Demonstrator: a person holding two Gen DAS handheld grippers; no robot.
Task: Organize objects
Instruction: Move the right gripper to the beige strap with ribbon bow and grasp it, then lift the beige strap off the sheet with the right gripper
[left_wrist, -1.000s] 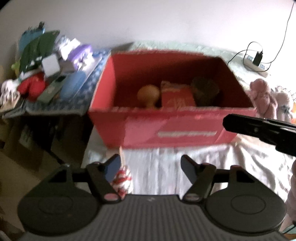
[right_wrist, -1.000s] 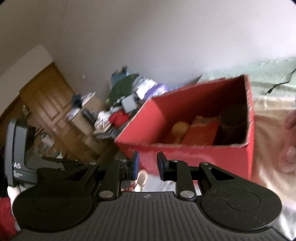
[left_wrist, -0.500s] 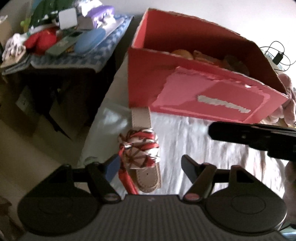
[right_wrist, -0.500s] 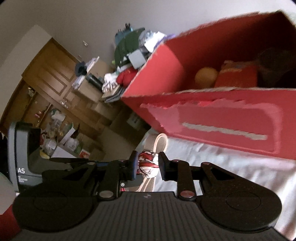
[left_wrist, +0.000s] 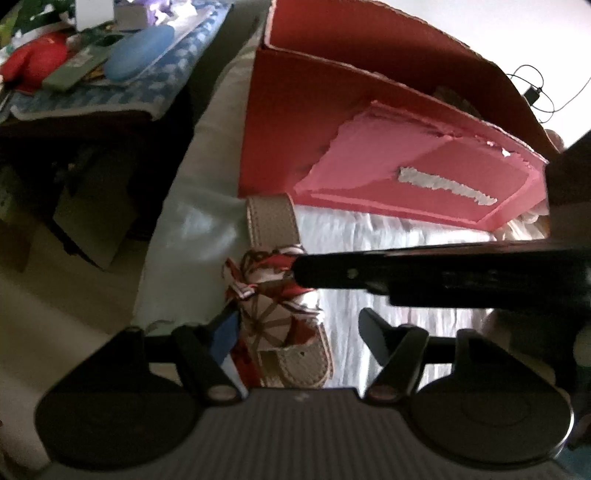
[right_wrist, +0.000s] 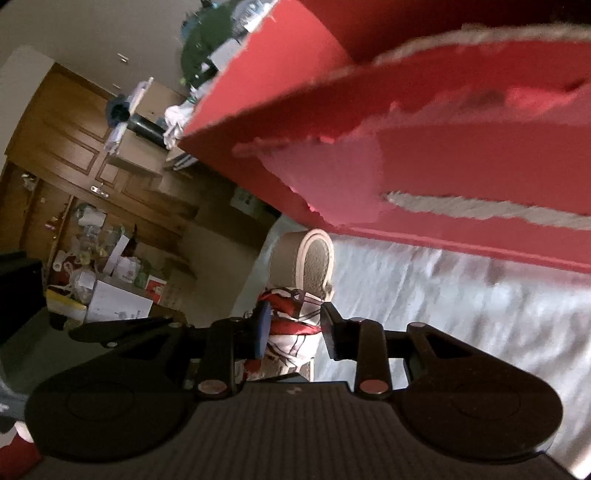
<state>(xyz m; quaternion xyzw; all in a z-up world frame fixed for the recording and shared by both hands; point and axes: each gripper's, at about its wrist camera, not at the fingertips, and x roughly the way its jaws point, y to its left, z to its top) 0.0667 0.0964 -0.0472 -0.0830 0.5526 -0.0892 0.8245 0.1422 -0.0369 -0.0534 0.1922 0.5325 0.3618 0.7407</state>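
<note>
A beige sandal (left_wrist: 271, 221) with a red-and-white scarf strap (left_wrist: 273, 317) lies on the white bedding in front of the red cardboard box (left_wrist: 332, 122). My left gripper (left_wrist: 295, 321) hangs over the sandal's front. Its jaws are wide and closing, the strap sits beside the left finger, and the pads do not press it. My right gripper (right_wrist: 295, 314) straddles the strap (right_wrist: 291, 302) with its jaws opening and no firm pinch visible. From the left wrist view it is a black bar (left_wrist: 306, 267) that reaches in from the right. The sandal's heel (right_wrist: 317, 251) points at the box (right_wrist: 406, 110).
White wrinkled bedding (left_wrist: 388, 240) spreads in front of the box. A cluttered side table (left_wrist: 110, 74) stands to the left beyond the bed's edge. A wooden cupboard (right_wrist: 74, 147) and floor clutter (right_wrist: 103, 273) lie further left. A charger and cable (left_wrist: 532, 92) sit behind the box.
Both grippers dropped from a view into the box down to the sandal in front of it. The right gripper's jaws widened and now stand on both sides of the strap.
</note>
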